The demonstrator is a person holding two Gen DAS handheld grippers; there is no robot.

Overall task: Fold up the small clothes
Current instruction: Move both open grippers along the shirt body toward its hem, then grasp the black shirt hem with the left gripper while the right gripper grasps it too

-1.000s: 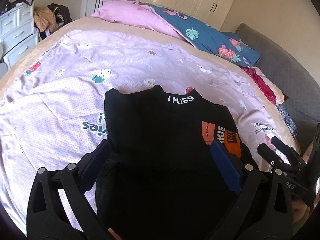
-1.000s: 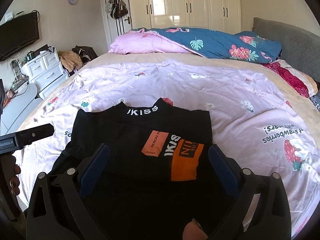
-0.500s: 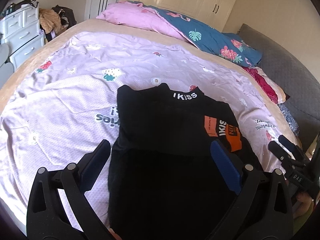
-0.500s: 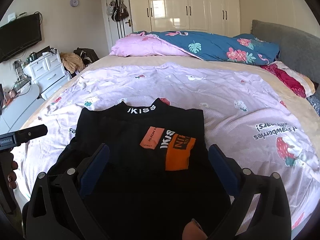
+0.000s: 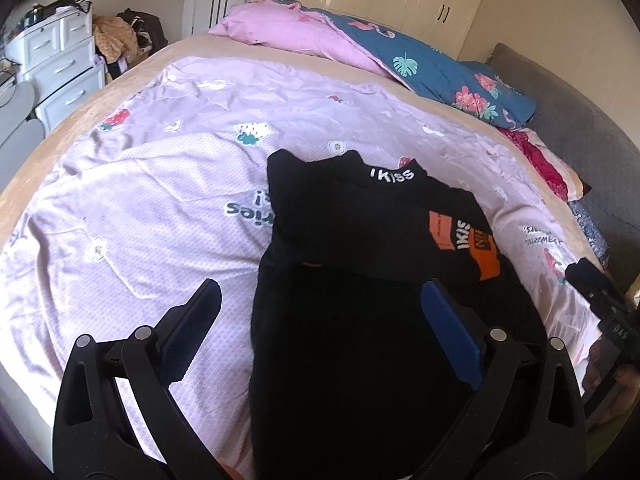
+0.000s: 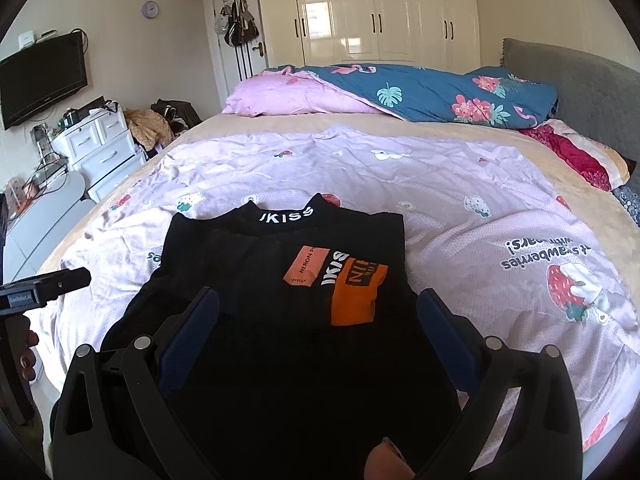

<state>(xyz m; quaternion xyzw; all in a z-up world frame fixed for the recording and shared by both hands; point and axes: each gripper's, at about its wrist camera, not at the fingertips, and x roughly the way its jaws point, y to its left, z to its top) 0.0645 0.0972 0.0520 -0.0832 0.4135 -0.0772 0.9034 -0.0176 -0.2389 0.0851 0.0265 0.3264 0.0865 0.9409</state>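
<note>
Only the right wrist view shows the TV [image 6: 42,80] on the wall. The black top [image 5: 360,280], sleeves folded in, lies at the bed's [image 5: 120,200] near edge. Left gripper [image 5: 320,316] and right gripper [image 6: 318,312] hover above it, jaws wide apart, empty.

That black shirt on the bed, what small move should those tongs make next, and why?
Probably lower both open tongs, left and right, onto the black shirt's near hem. It lies flat, sides seemingly folded in, near half still long, and neither holds cloth.
</note>
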